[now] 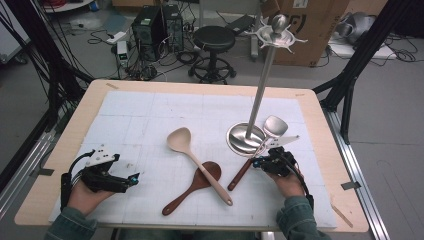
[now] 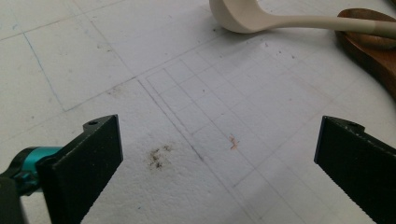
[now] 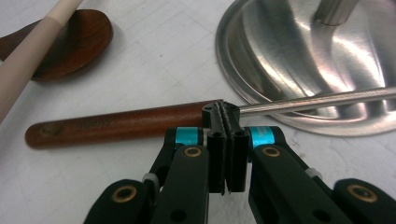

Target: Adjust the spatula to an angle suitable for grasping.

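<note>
Right gripper (image 3: 226, 109): clenched right where the steel shank meets the dark wooden handle of the metal spatula (image 3: 308, 100), jaws pressed tight together with the thin shank pinched at their tips.
Metal spatula: lying on the white mat, blade (image 1: 275, 125) up against the rim of the utensil stand (image 1: 245, 139), handle (image 1: 240, 175) pointing back toward the person's side.
Handling call: stiff, no give at all; the polished shank looks slick, so a pinch there could let it twist. Weight seems split between steel blade and wooden handle, so a hold at the junction sits near the balance point. Good spot, I'd say.
Stand: tall pole on a round steel base, hooks at the top (image 1: 278, 34); looks steady but a knock could rock it.
Neighbours: cream spoon (image 1: 199, 162) lying across a brown wooden spoon (image 1: 192, 189), just beside the spatula handle, apart from it.
Left gripper (image 1: 134, 178): released, jaws wide over bare mat on the worktop (image 1: 65, 145), nothing between them, well apart from the action.
</note>
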`<state>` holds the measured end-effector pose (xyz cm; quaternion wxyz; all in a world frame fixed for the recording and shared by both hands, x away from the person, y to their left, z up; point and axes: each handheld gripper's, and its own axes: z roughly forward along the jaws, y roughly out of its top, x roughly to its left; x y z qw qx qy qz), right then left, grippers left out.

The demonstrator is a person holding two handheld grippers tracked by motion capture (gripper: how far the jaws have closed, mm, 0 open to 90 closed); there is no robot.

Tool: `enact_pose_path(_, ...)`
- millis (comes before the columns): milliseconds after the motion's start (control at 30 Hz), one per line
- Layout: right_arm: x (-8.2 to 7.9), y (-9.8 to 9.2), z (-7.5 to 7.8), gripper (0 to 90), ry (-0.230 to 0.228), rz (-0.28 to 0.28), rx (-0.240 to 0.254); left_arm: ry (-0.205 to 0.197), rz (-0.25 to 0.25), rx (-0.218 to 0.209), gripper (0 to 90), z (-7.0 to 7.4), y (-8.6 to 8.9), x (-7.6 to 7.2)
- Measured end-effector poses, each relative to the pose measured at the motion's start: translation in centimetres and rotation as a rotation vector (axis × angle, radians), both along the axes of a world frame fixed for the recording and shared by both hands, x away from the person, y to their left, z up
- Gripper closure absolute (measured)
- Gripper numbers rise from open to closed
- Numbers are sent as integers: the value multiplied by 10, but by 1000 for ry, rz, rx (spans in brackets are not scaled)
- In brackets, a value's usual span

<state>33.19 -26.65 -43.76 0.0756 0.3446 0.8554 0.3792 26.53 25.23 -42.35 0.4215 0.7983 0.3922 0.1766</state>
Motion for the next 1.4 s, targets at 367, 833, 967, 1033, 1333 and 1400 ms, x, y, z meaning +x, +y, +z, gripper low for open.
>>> enact_pose_path(367, 4, 12, 0, 895, 10, 5, 10, 1, -1, -3, 16, 0, 0, 0)
enact_pose_path(833, 19, 5, 7, 895, -26, -47, 27, 3, -4, -1, 16, -1, 0, 1)
enact_pose_path(967, 26, 7, 5, 895, -19, -67, 17, 2, -6, -3, 16, -1, 1, 1)
enact_pose_path(1033, 29, 9, 4, 895, -23, -70, 9, 3, -4, -1, 16, -1, 1, 1)
enact_pose_path(1333, 33, 7, -1, 895, -26, -97, 6, 4, -7, -2, 16, -1, 0, 1)
enact_pose_path(1400, 33, 8, 0, 895, -28, -101, -1, 3, -8, -1, 16, -1, 0, 0)
